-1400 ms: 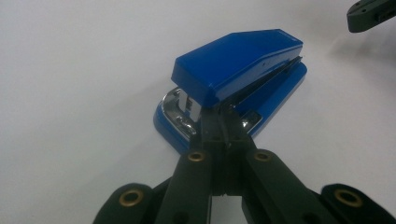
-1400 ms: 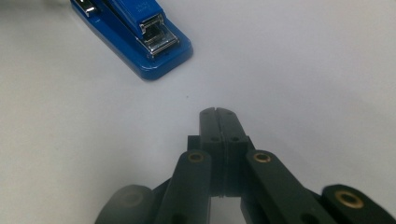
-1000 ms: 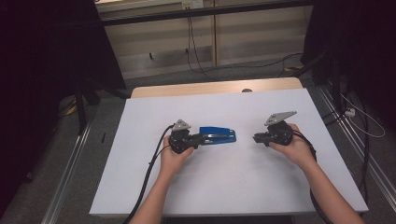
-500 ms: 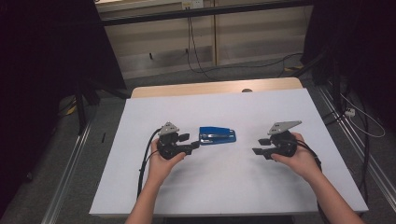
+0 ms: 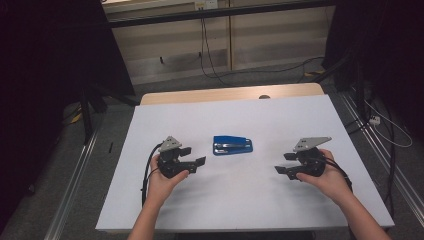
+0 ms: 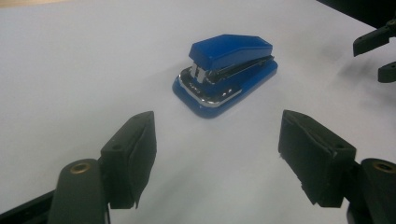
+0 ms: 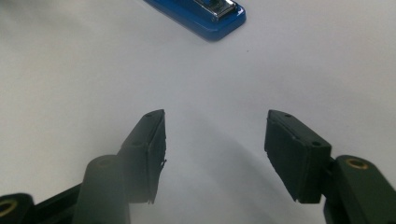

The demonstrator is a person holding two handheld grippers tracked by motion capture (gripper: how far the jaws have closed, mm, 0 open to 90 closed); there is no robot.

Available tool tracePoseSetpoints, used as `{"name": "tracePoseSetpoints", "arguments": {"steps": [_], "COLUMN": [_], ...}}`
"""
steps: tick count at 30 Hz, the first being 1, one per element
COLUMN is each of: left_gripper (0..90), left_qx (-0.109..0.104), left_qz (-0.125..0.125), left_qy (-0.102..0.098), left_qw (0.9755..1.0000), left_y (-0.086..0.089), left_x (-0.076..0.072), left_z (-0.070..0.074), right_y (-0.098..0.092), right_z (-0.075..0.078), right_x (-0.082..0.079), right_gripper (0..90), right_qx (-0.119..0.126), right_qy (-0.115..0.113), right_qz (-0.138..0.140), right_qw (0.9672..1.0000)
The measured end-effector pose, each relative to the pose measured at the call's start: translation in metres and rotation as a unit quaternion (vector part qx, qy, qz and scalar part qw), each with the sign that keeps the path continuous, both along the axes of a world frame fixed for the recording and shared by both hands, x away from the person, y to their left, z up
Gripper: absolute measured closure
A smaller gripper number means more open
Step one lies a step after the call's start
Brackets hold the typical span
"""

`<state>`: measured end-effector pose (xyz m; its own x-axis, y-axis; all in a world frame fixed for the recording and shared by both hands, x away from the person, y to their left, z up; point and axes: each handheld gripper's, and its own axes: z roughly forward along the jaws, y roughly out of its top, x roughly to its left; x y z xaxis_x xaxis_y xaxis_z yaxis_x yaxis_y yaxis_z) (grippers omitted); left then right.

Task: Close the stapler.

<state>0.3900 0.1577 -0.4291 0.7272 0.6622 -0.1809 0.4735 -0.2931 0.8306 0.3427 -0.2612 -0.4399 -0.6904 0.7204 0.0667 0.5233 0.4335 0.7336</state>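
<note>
My left claw [image 5: 195, 156] and right claw [image 5: 286, 164] have just been opening, empty, either side of the stapler [image 5: 232, 145]; I'd approach level, squarely across its body.

1. The stapler [image 6: 225, 74] has a blue body that looks like glossy, smooth plastic; soft highlights run along its top cover.
2. Between cover and base sit bright metal parts, chrome-like and reflective, clearest at the stapler's front end.
3. The table [image 5: 240, 200] wears a white, matt, smooth sheet, possibly paper or laminate; the high view is too dim to settle which.
4. Along the table's far edge a bare strip shows pale wood with a dull finish.
5. The left gripper [image 6: 217, 158] has matt black pads [image 6: 135, 154], rubbery in look, with slightly rough edges.
6. The right gripper [image 7: 215, 154] has like pads and brass-coloured metal inserts.
7. Each gripper carries a dull grey plate, seemingly metal.
</note>
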Motion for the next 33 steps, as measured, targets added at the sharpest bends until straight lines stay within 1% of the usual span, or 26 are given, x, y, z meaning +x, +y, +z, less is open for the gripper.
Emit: {"name": "tracePoseSetpoints", "arguments": {"steps": [3,4,7,11,16,18,19,22,26,31,33], "left_gripper": [26.4,26.3,25.2,24.1,21.5,19.7,19.7,18.4,17.0,15.1,14.4], "left_qx": [0.007,0.001,0.005,0.0,0.006,0.007,0.007,0.007,0.011,0.011,0.013], "left_qz": [0.001,0.003,0.005,0.011,0.015,0.014,0.018,0.016,0.014,0.017,0.017], "left_qy": [-0.001,0.0,-0.002,0.003,0.006,0.005,0.005,0.002,-0.005,-0.003,-0.006], "left_qw": [1.0,1.0,1.0,0.9999,0.9999,0.9999,0.9998,0.9998,0.9998,0.9998,0.9998], "left_y": [0.006,0.008,0.013,0.019,0.026,0.03,0.03,0.034,0.039,0.045,0.049], "left_x": [-0.002,-0.004,-0.006,-0.009,-0.012,-0.014,-0.015,-0.017,-0.02,-0.024,-0.025], "left_z": [0.001,0.001,0.001,0.001,0.0,0.0,0.0,0.0,0.0,-0.001,-0.002], "right_y": [-0.002,-0.002,-0.004,-0.004,-0.003,-0.003,-0.003,-0.005,-0.007,-0.009,-0.01], "right_z": [0.001,0.001,0.0,0.0,0.0,-0.001,0.0,0.0,0.0,-0.001,0.0], "right_x": [-0.003,-0.005,-0.008,-0.011,-0.015,-0.015,-0.016,-0.017,-0.021,-0.025,-0.027], "right_gripper": [36.5,36.2,34.4,32.7,30.3,28.9,28.2,26.5,26.0,23.8,23.4], "right_qx": [-0.002,-0.001,-0.004,-0.002,-0.004,-0.008,-0.009,-0.008,-0.01,-0.012,-0.014], "right_qy": [-0.002,-0.002,-0.005,-0.004,-0.005,-0.007,-0.007,-0.011,-0.012,-0.014,-0.016], "right_qz": [-0.002,-0.003,-0.003,-0.004,-0.003,-0.004,-0.004,-0.009,-0.009,-0.014,-0.015], "right_qw": [1.0,1.0,1.0,1.0,1.0,0.9999,0.9999,0.9999,0.9998,0.9997,0.9997]}}
